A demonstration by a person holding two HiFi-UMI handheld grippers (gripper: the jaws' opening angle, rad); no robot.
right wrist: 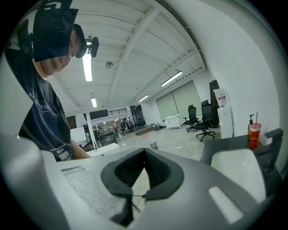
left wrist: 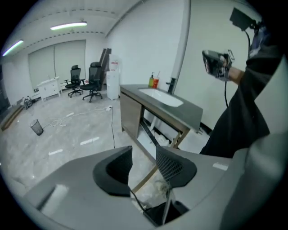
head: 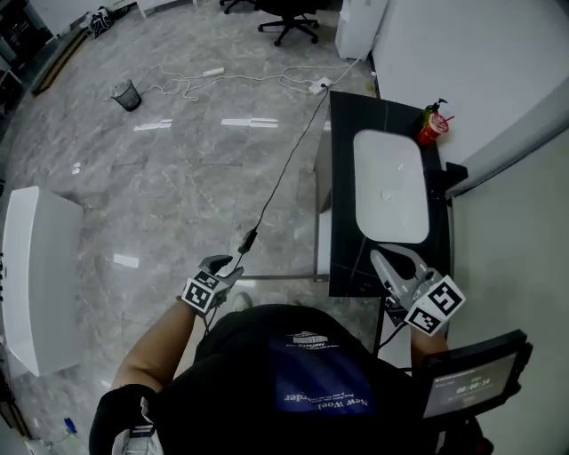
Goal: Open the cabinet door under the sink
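Note:
The sink cabinet (left wrist: 131,114) carries a dark countertop (head: 342,133) with a white basin (head: 389,187). One door (head: 280,279) stands swung out from the cabinet front, and only its thin top edge shows in the head view. In the left gripper view the cabinet's inside (left wrist: 158,131) is exposed behind that door edge (left wrist: 147,176). My left gripper (head: 222,267) hangs above the door's outer end, its jaws (left wrist: 144,155) open and empty. My right gripper (head: 380,259) is raised over the countertop's near end, with its tips (right wrist: 144,155) together and nothing held.
A red drink cup (head: 432,127) and a black faucet (head: 449,173) stand at the basin's far side by the white wall. A black cable (head: 284,169) crosses the grey floor to the cabinet. A bin (head: 127,94), an office chair (head: 284,18) and a white bench (head: 27,275) lie farther off.

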